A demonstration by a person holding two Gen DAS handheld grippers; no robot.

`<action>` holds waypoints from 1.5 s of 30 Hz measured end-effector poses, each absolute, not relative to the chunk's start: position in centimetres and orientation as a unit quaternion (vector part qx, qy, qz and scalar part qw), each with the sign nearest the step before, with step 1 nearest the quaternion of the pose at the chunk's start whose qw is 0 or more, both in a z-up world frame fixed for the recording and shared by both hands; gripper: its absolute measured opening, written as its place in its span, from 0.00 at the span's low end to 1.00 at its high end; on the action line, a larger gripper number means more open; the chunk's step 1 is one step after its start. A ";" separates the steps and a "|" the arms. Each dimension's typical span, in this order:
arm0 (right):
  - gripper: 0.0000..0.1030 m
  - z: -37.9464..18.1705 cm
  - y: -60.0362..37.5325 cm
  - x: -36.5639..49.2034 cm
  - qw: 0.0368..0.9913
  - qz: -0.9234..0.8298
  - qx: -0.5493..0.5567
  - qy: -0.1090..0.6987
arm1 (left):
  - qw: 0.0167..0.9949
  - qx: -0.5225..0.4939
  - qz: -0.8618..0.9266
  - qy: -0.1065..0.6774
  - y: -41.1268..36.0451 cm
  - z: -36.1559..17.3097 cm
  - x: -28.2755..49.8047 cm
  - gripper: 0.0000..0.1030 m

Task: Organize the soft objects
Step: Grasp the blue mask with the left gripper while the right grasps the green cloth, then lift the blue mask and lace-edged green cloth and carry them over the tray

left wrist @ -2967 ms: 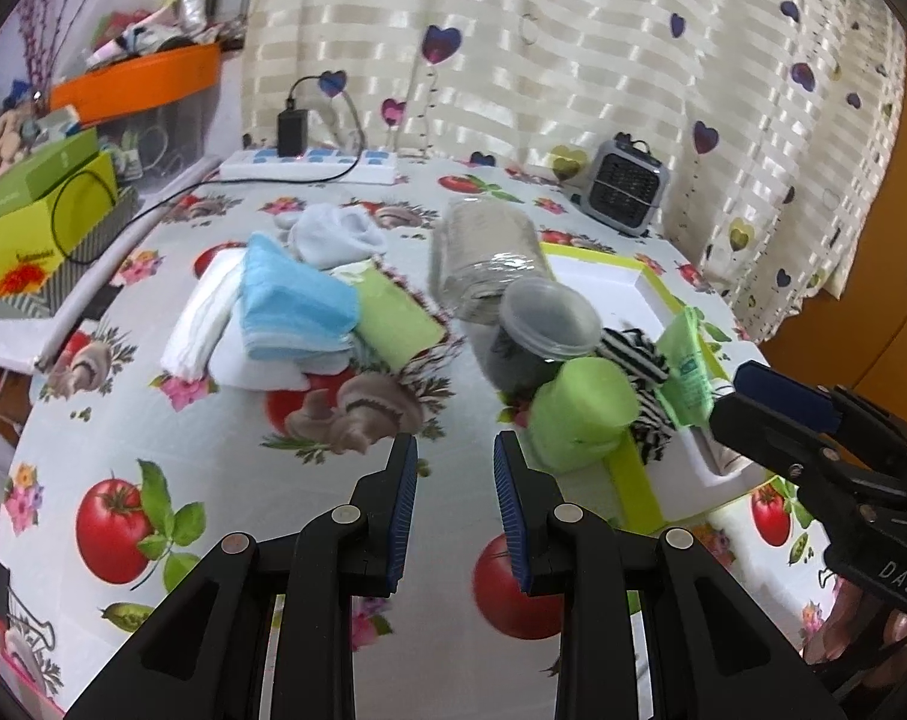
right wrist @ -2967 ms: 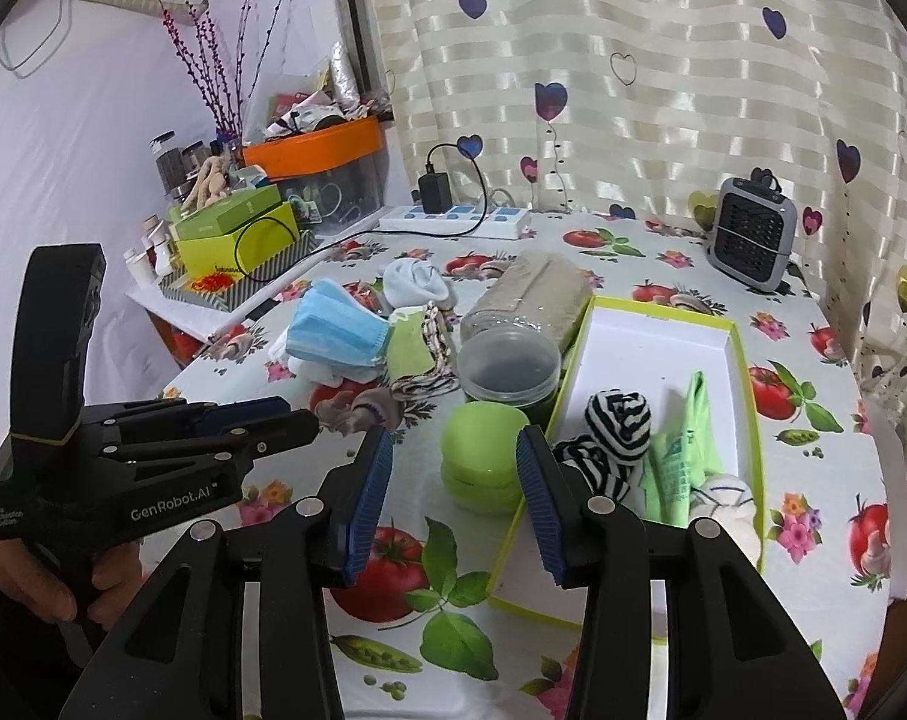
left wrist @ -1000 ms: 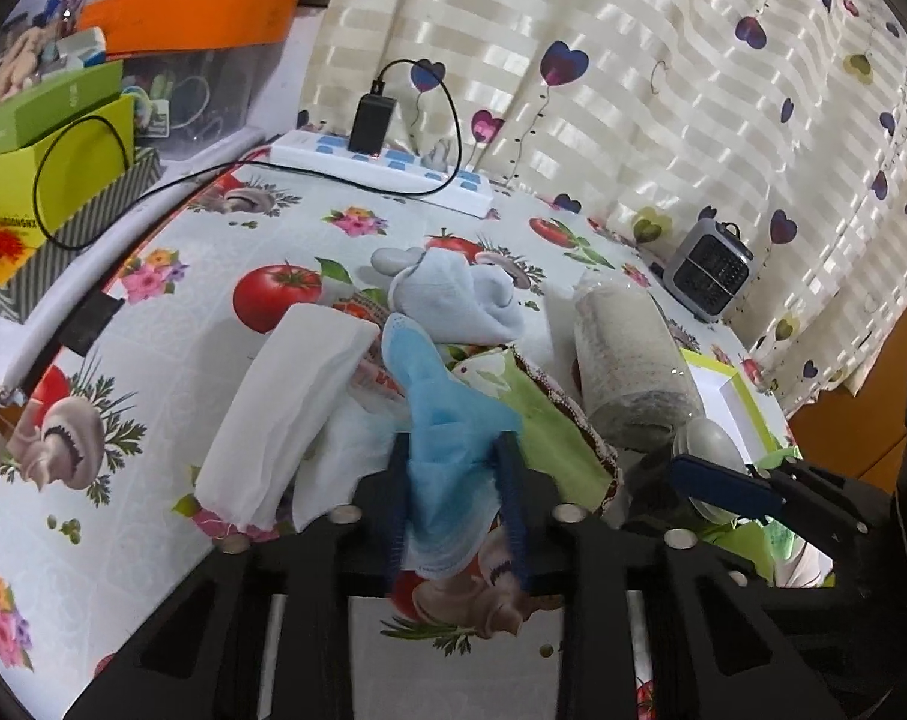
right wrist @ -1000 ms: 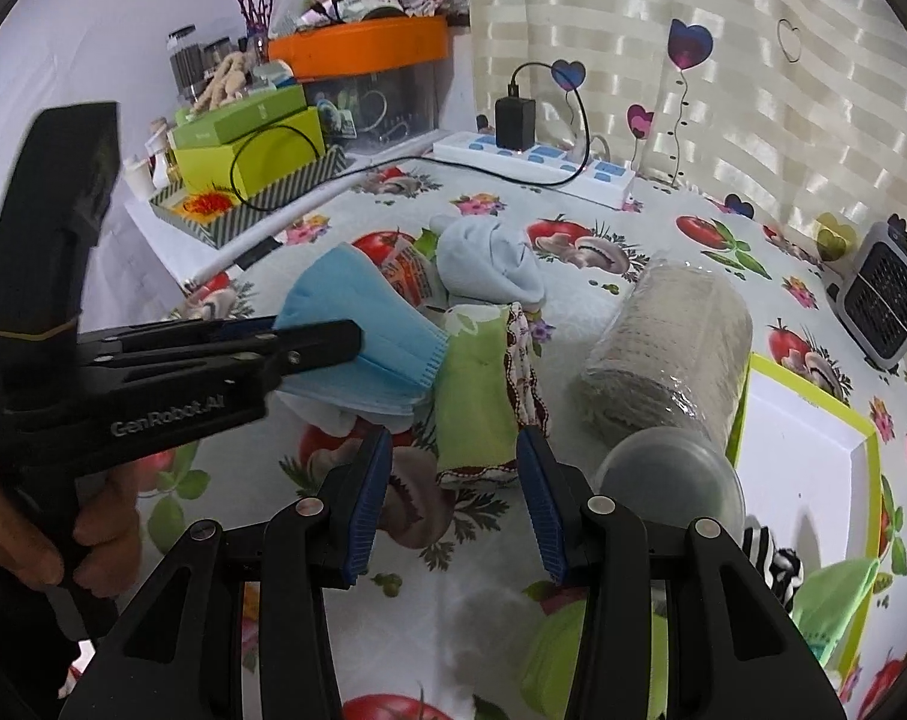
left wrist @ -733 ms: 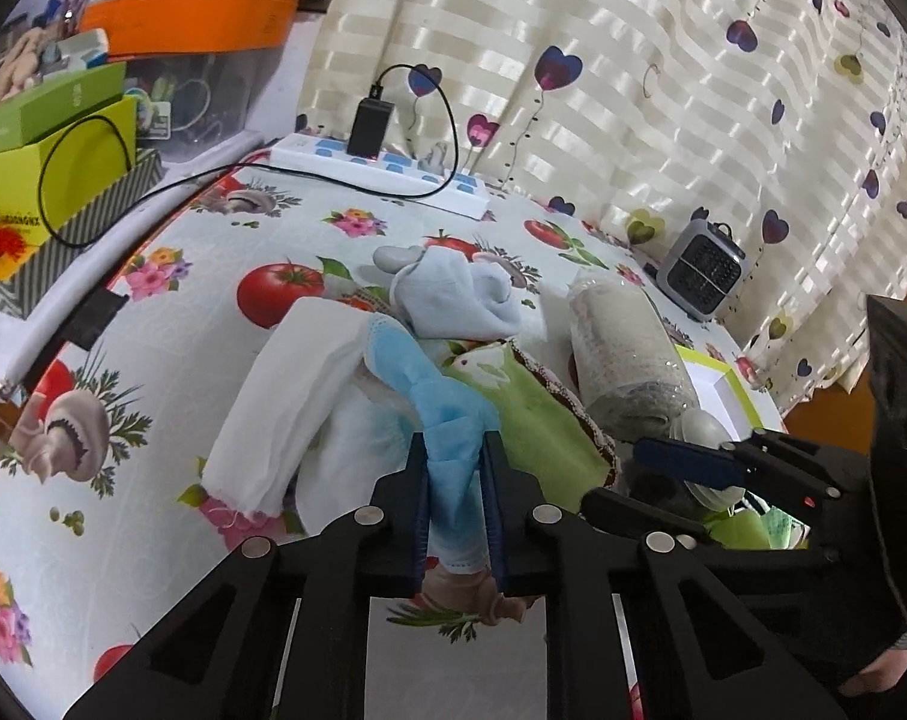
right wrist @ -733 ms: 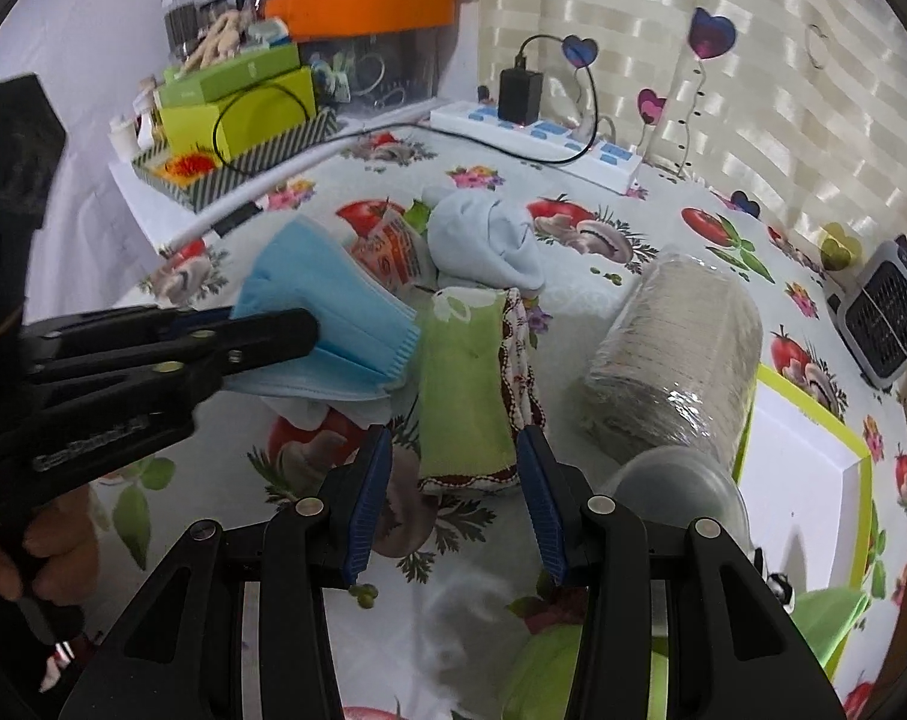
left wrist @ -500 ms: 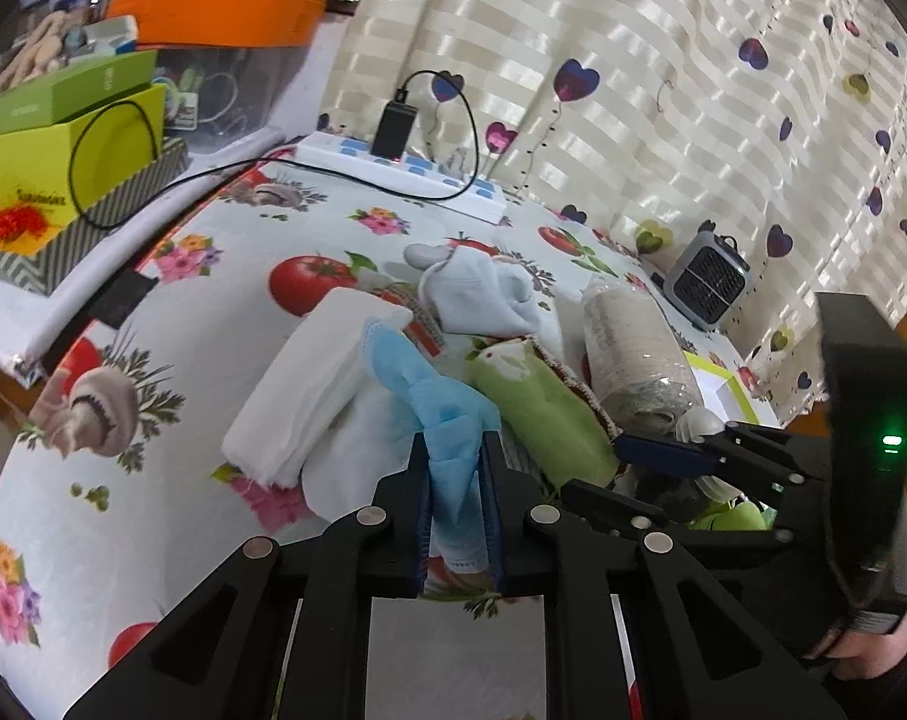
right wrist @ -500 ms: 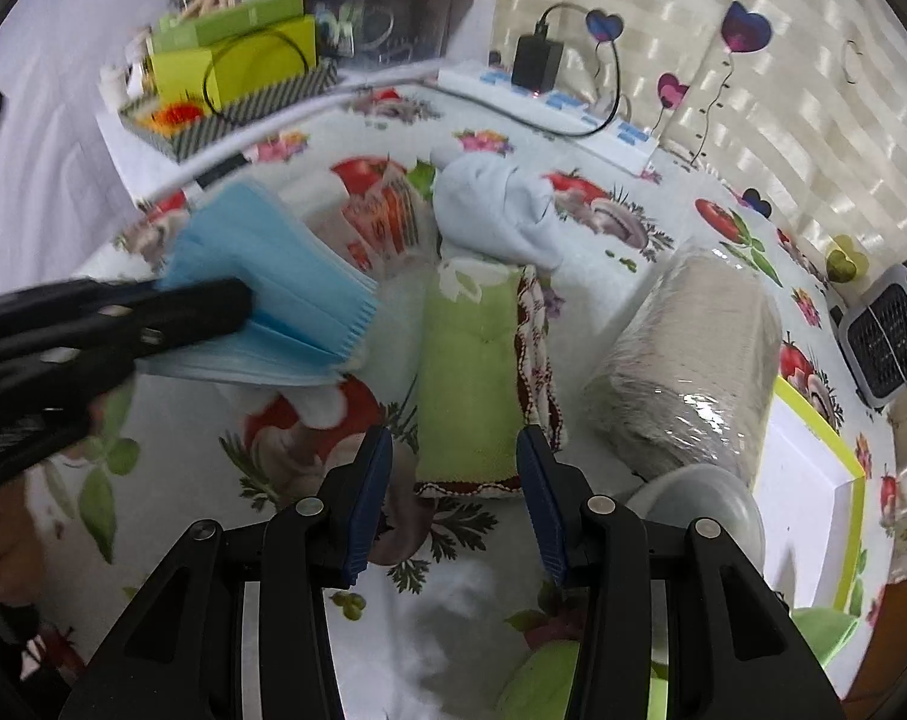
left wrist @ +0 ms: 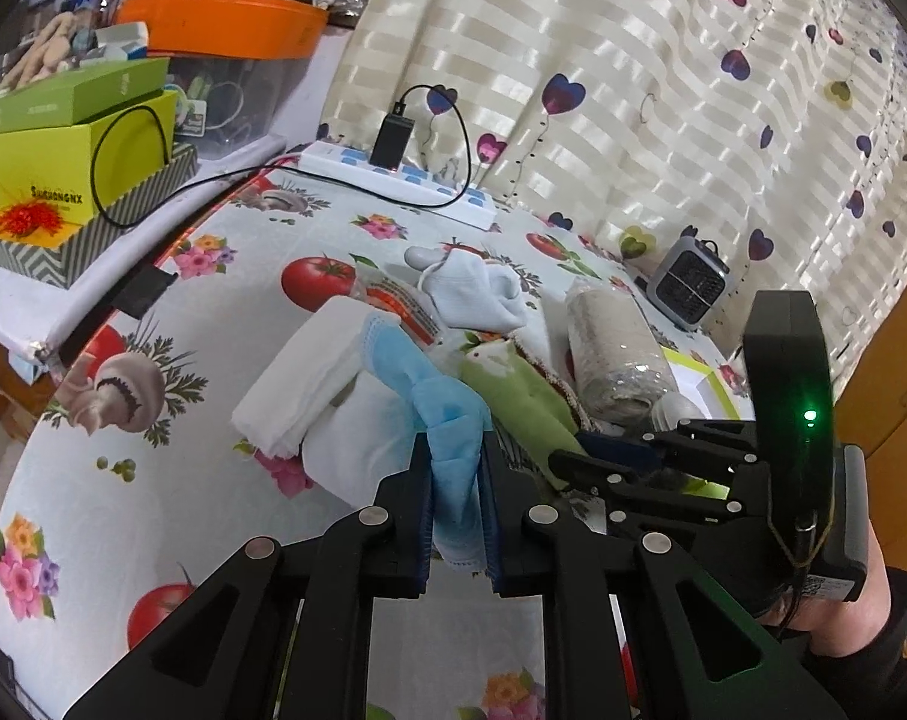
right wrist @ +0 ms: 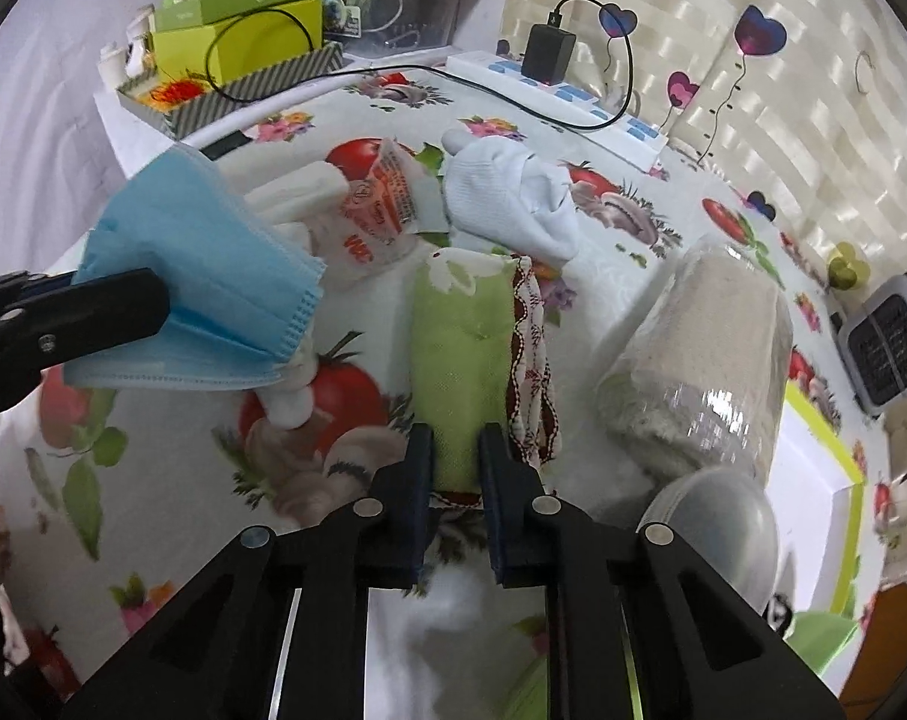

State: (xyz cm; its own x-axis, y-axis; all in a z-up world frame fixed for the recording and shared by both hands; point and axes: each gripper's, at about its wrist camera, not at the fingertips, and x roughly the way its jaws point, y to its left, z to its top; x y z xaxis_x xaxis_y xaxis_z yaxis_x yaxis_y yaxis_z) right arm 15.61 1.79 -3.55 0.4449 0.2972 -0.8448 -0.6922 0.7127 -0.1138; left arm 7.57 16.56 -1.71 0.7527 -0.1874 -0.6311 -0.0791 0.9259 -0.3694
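Though partly hidden, mask [right wrist: 201, 276] seemingly beside cloth [right wrist: 459, 360].

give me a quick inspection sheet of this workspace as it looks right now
surface: table under a tomato-print cloth
job's things: blue mask, green cloth, white sock, folded white towel
clutter: wrapped beige roll, snack packet, yellow-rimmed tray
grippers: left gripper shut on blue mask; right gripper closing, green cloth between its jaws
cables: black cable to power strip
surroundings: heart-print curtain, small heater, stacked boxes
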 end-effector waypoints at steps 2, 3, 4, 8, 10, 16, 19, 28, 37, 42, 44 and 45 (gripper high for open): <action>0.16 -3.4 1.2 14.9 0.815 0.312 -0.219 0.436 | 0.917 -0.190 -0.032 0.350 16.4 -1.6 7.1 0.13; 0.15 -3.4 0.9 14.4 0.813 0.319 -0.213 0.438 | 0.916 -0.190 -0.033 0.351 16.4 -1.6 6.8 0.13; 0.15 -3.4 0.7 14.0 0.810 0.325 -0.208 0.441 | 0.916 -0.190 -0.034 0.352 16.3 -1.6 6.6 0.13; 0.15 -3.4 -0.3 11.8 0.800 0.346 -0.198 0.448 | 0.914 -0.189 -0.035 0.356 16.0 -1.8 5.5 0.13; 0.15 -3.4 -0.7 10.6 0.796 0.355 -0.195 0.450 | 0.913 -0.188 -0.036 0.359 15.8 -1.9 5.0 0.12; 0.16 -2.9 -2.0 8.6 0.794 0.376 -0.171 0.446 | 0.911 -0.185 -0.038 0.367 15.3 -2.3 3.7 0.13; 0.21 -2.7 -1.9 7.8 0.791 0.386 -0.178 0.440 | 0.910 -0.183 -0.038 0.370 15.1 -2.4 3.0 0.13; 0.50 -2.9 -0.8 8.2 0.803 0.377 -0.196 0.417 | 0.902 -0.190 -0.030 0.385 15.6 -3.2 2.7 0.20; 0.50 -4.4 -0.2 9.1 0.801 0.359 -0.196 0.437 | 0.893 -0.183 -0.041 0.410 14.7 -4.6 4.3 0.23; 0.50 -4.6 -0.2 8.8 0.802 0.356 -0.200 0.435 | 0.893 -0.183 -0.048 0.409 14.2 -4.8 4.4 0.23; 0.50 -4.6 -0.2 8.9 0.802 0.357 -0.201 0.435 | 0.895 -0.180 -0.047 0.404 14.1 -4.7 4.1 0.22; 0.50 -4.6 -0.1 8.8 0.801 0.357 -0.206 0.434 | 0.896 -0.180 -0.047 0.403 14.1 -4.6 4.1 0.20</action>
State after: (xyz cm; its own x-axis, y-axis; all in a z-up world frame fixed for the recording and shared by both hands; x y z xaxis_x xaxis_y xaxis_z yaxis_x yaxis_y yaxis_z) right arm 8.79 -0.08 -4.64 0.3686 0.3932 -0.8423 -0.7504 0.6607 -0.0200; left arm 4.06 14.07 -4.63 0.6701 -0.2287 -0.7062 -0.0619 0.9308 -0.3601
